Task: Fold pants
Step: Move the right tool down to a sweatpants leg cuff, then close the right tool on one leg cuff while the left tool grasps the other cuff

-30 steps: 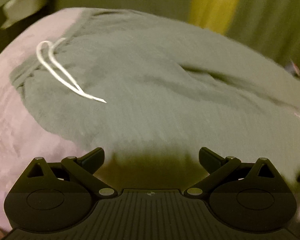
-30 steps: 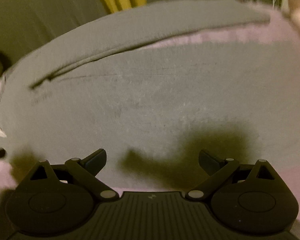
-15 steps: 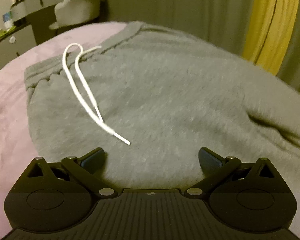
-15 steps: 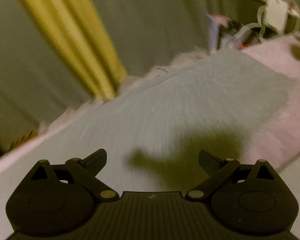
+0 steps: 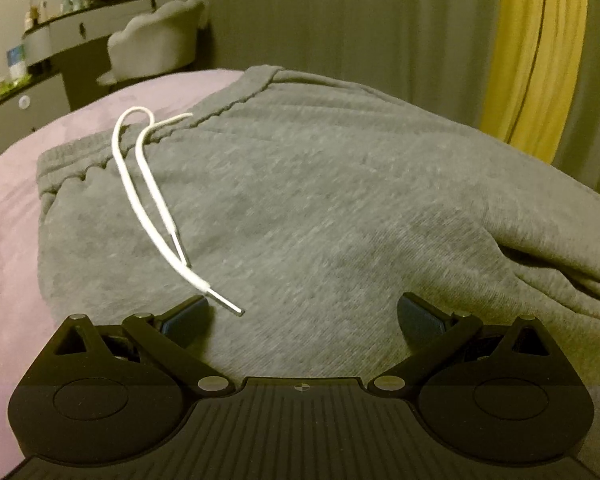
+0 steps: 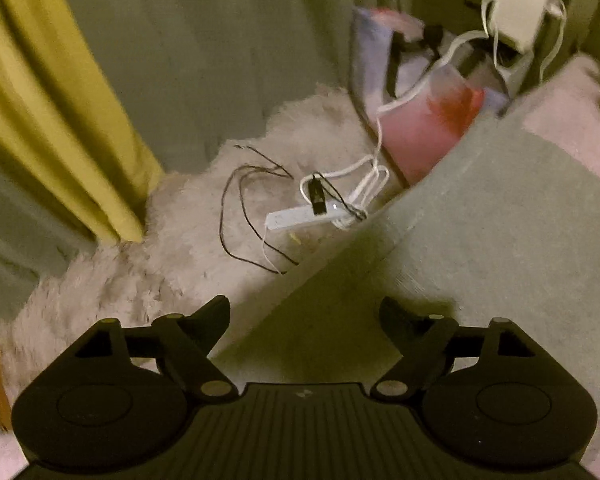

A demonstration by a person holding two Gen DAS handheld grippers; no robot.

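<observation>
Grey sweatpants (image 5: pixel 320 208) lie spread on a pink bedspread (image 5: pixel 8 216), waistband at the far left, with a white drawstring (image 5: pixel 152 196) lying across the front. My left gripper (image 5: pixel 302 316) is open and empty, low over the pants just below the drawstring's tip. In the right wrist view a pant leg (image 6: pixel 480 240) runs to the bed's edge. My right gripper (image 6: pixel 304 316) is open and empty over the leg's edge.
A yellow curtain (image 5: pixel 536 52) hangs behind the bed. A dresser with a chair (image 5: pixel 156 44) stands at the back left. On the floor lie a fluffy white rug (image 6: pixel 188 240), a power strip with cables (image 6: pixel 304 216) and a pink bag (image 6: pixel 424 120).
Both grippers moved while staying open. The left came lower and closer to the waistband and drawstring. The right swung toward the bed's edge, so the floor and rug now show.
</observation>
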